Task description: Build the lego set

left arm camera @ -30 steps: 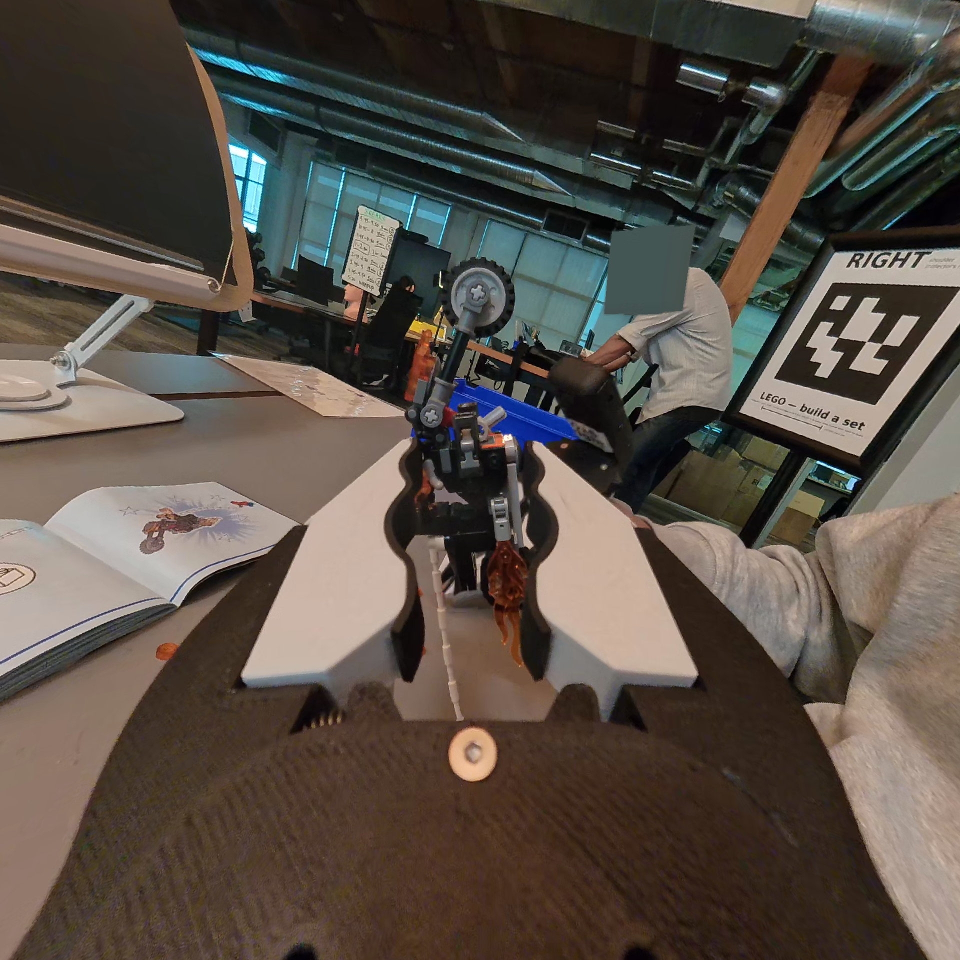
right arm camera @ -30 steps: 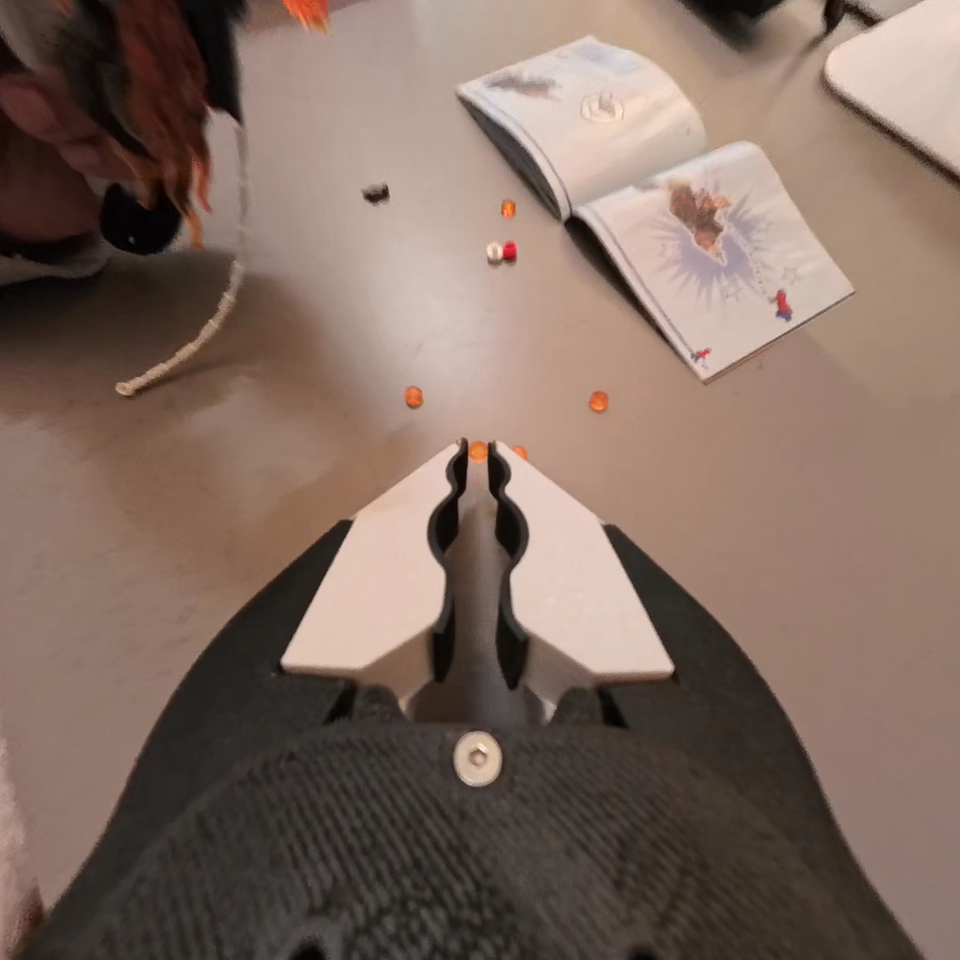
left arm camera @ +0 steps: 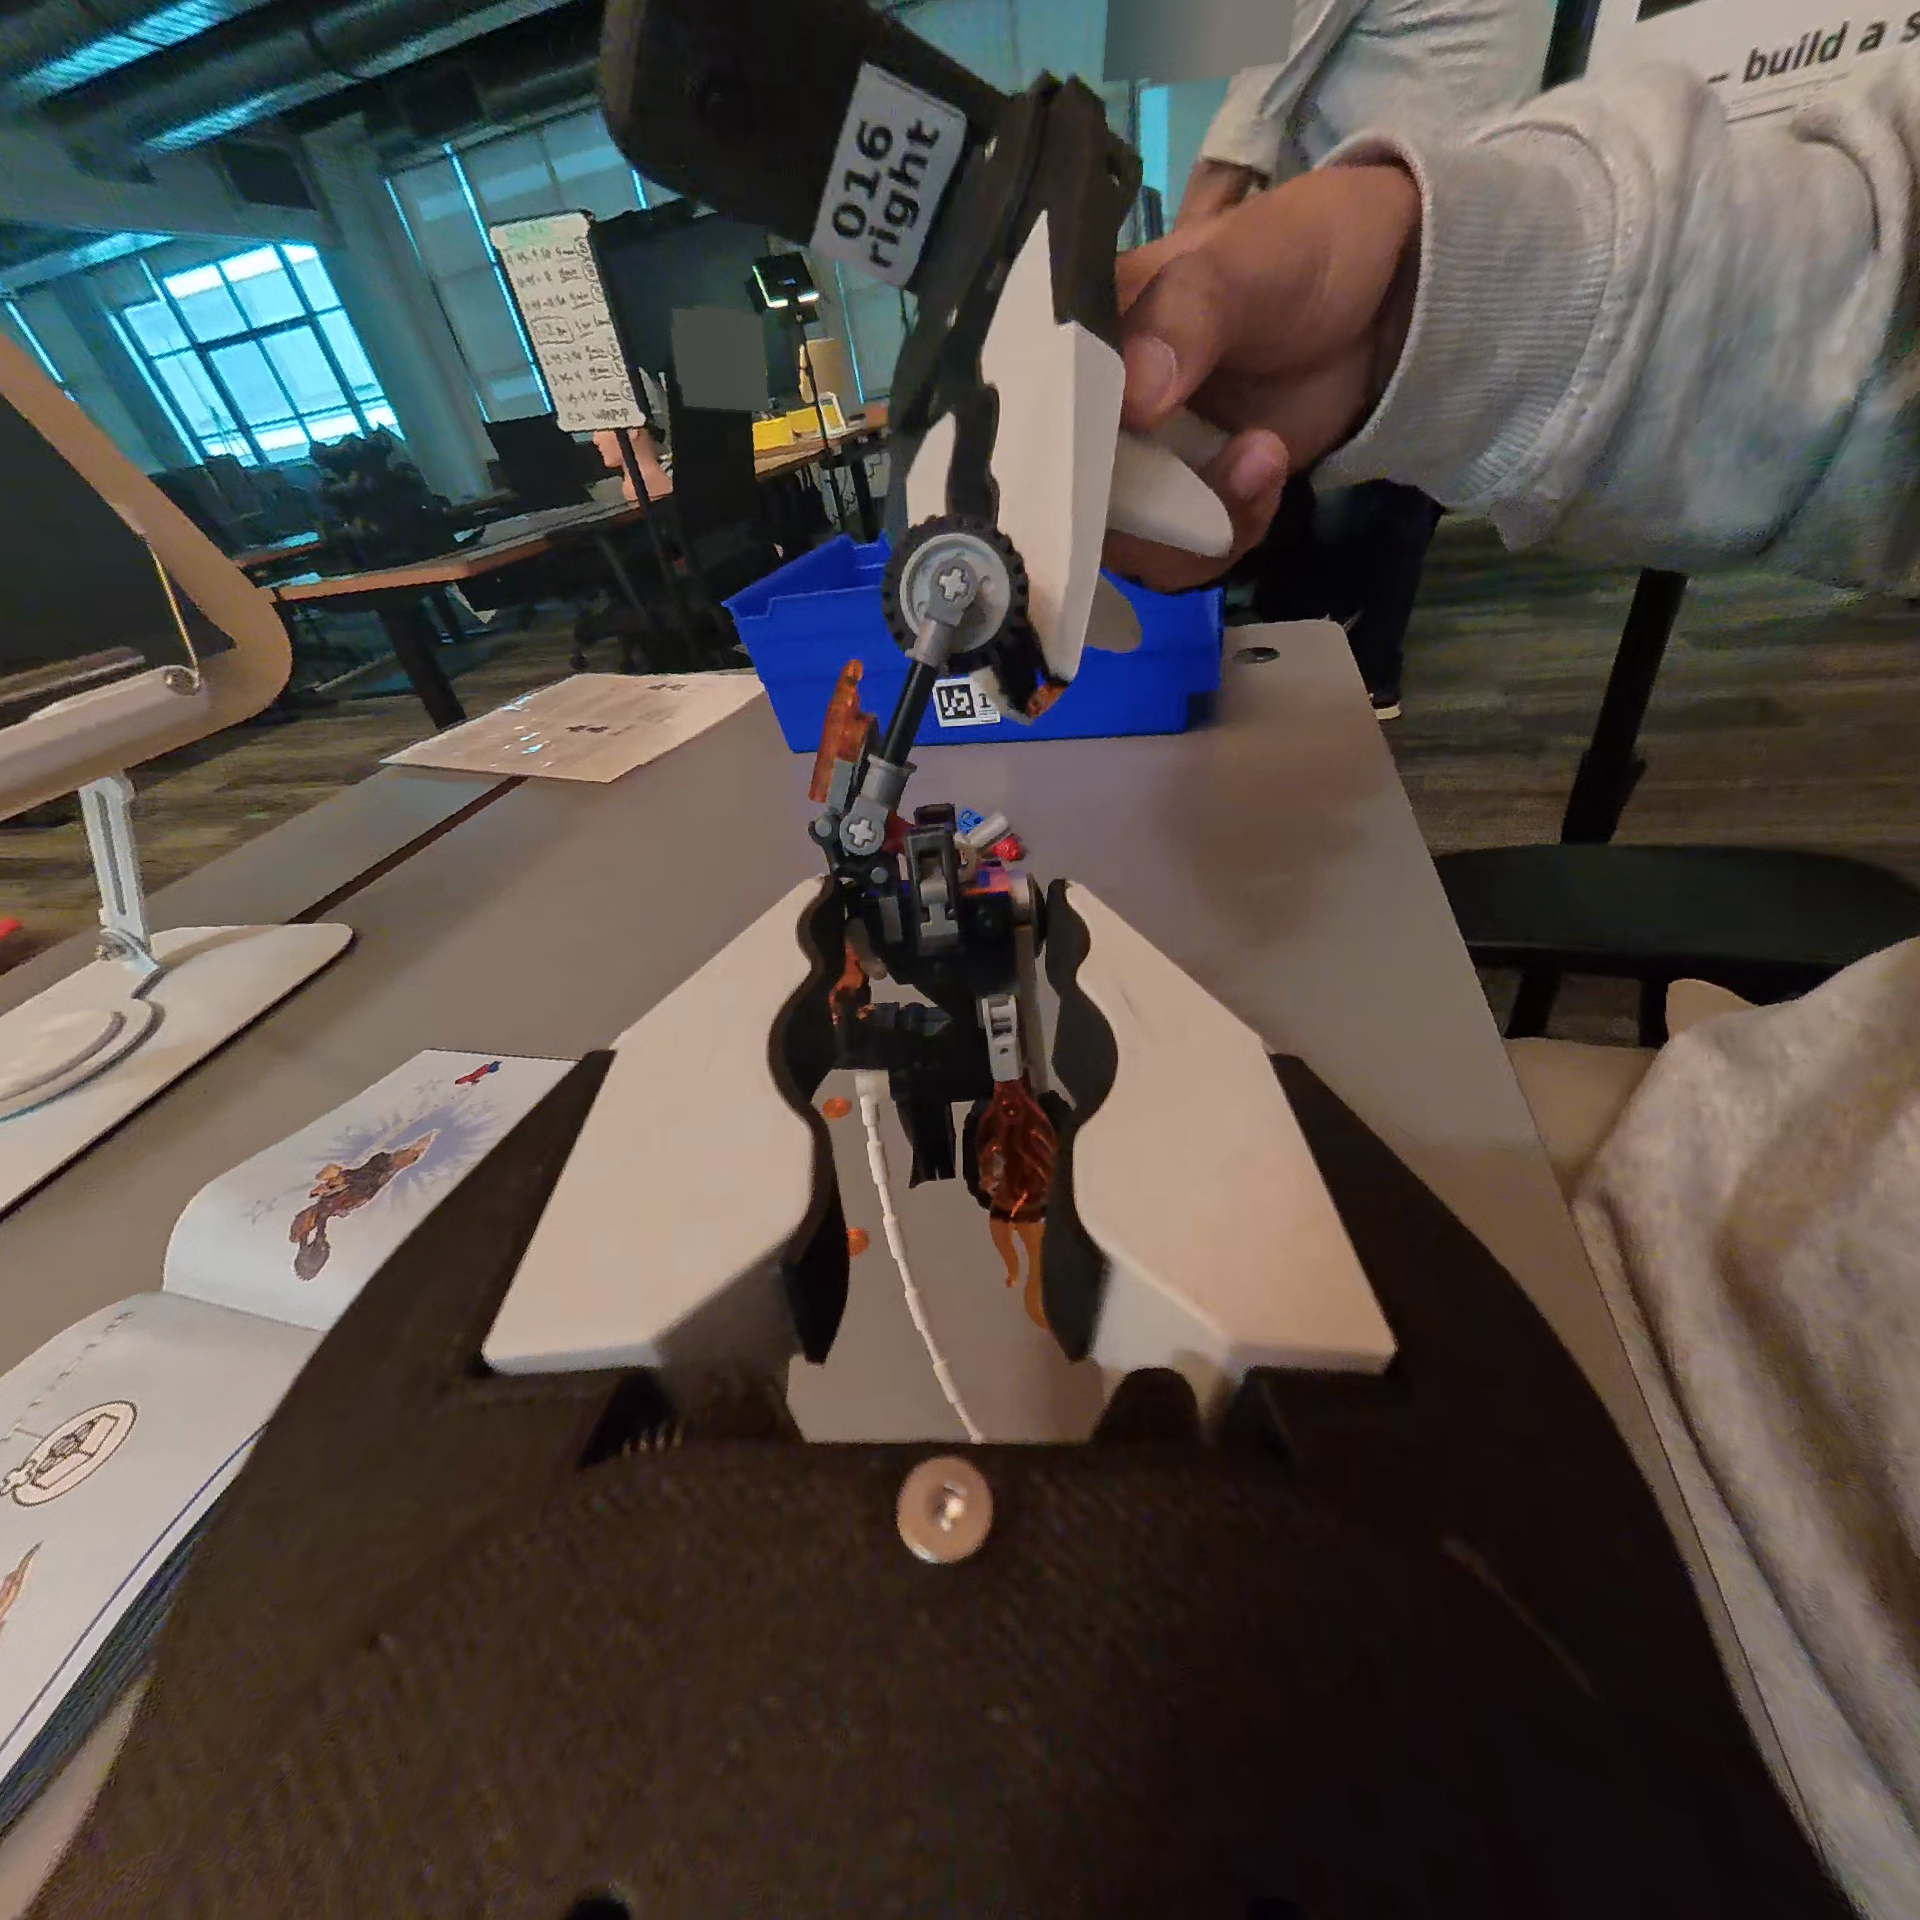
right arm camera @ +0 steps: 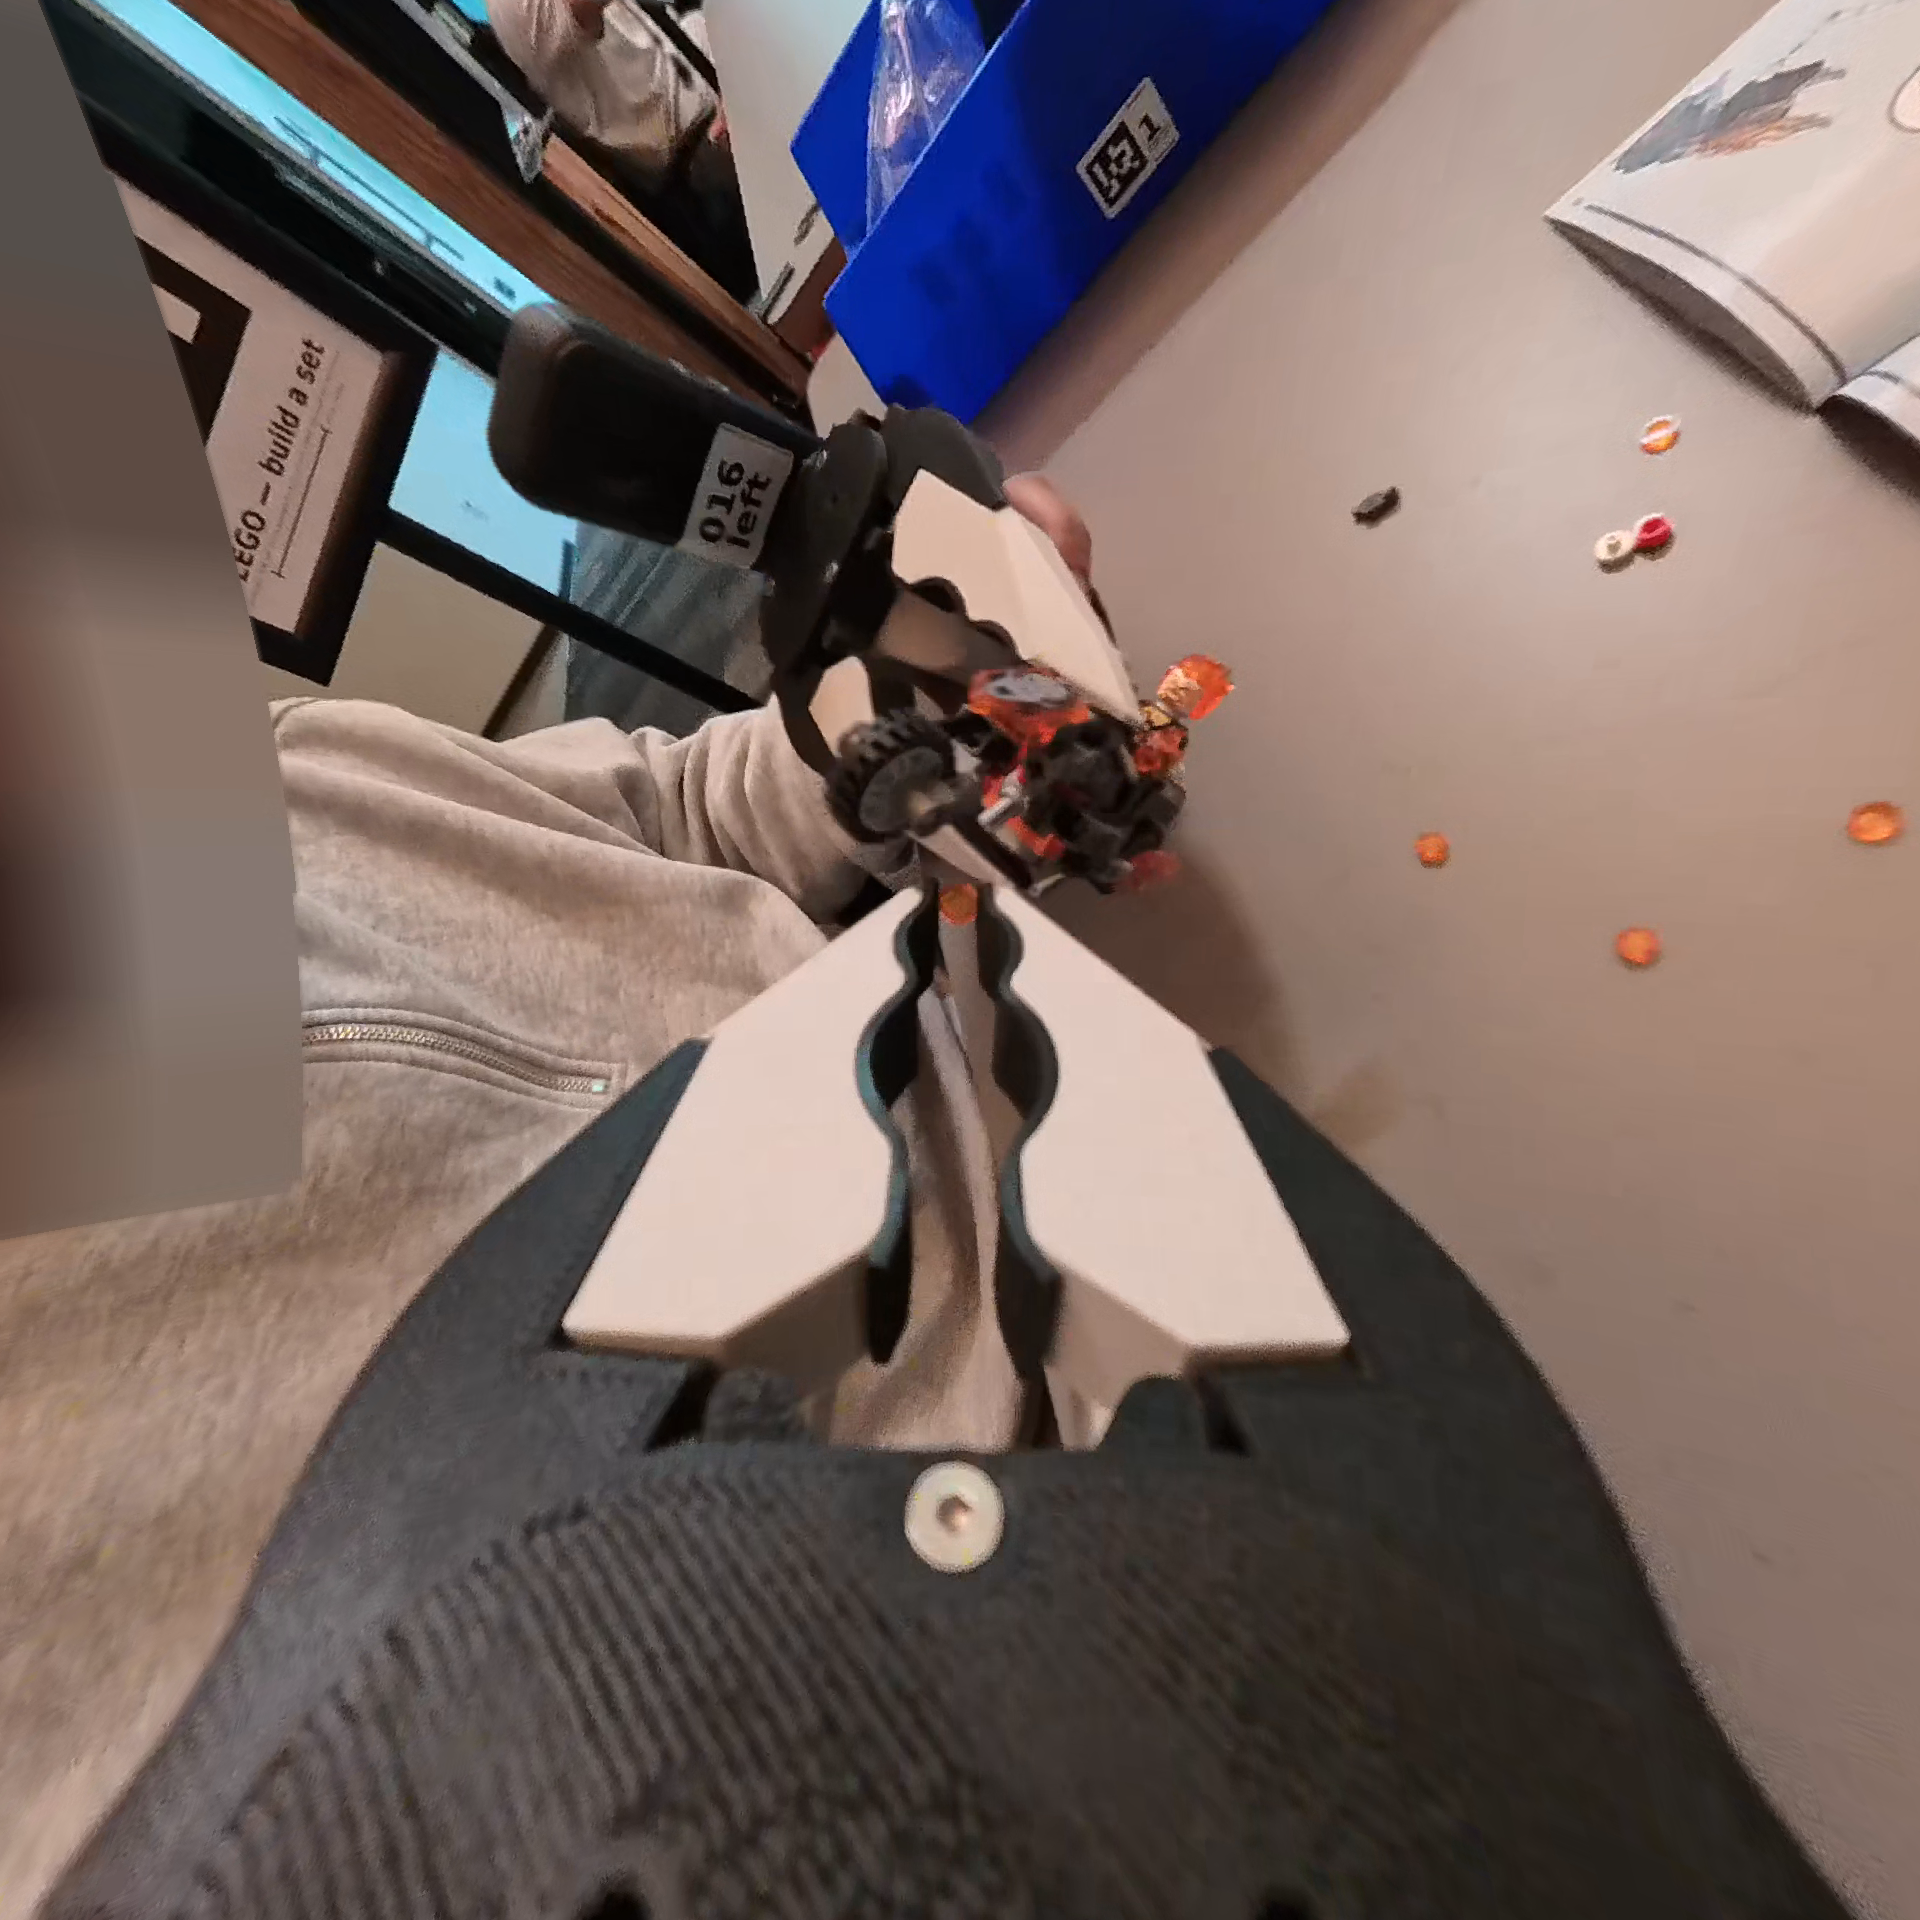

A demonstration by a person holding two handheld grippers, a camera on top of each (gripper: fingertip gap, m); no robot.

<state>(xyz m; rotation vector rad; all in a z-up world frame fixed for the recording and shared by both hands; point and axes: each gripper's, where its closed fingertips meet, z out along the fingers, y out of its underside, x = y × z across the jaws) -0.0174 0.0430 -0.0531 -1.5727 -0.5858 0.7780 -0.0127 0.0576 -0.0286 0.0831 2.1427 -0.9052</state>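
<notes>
My left gripper (left arm camera: 940, 894) is shut on a dark lego motorbike model (left arm camera: 935, 956) with orange flame pieces, holding it above the grey table (left arm camera: 1195, 852). Its front wheel (left arm camera: 954, 587) sticks up on a black fork, and a white chain (left arm camera: 904, 1247) hangs from it. My right gripper (right arm camera: 957, 899) is shut on a small orange round stud (right arm camera: 957, 902), just short of the model (right arm camera: 1070, 790). In the left wrist view the right gripper (left arm camera: 1039, 691) comes down from above, its tips just behind the front wheel. The left gripper (right arm camera: 1081, 800) also shows in the right wrist view.
A blue bin (left arm camera: 1143, 665) stands at the table's far edge. An open instruction booklet (left arm camera: 343, 1184) lies at the left, by a white stand base (left arm camera: 156, 966) and a paper sheet (left arm camera: 582, 727). Loose orange studs (right arm camera: 1432, 849) and small red-and-white pieces (right arm camera: 1631, 540) lie on the table.
My right gripper has lifted off the table with an orange stud in its tips and swung up to the model's front wheel. My left gripper has tilted down, still holding the model.
</notes>
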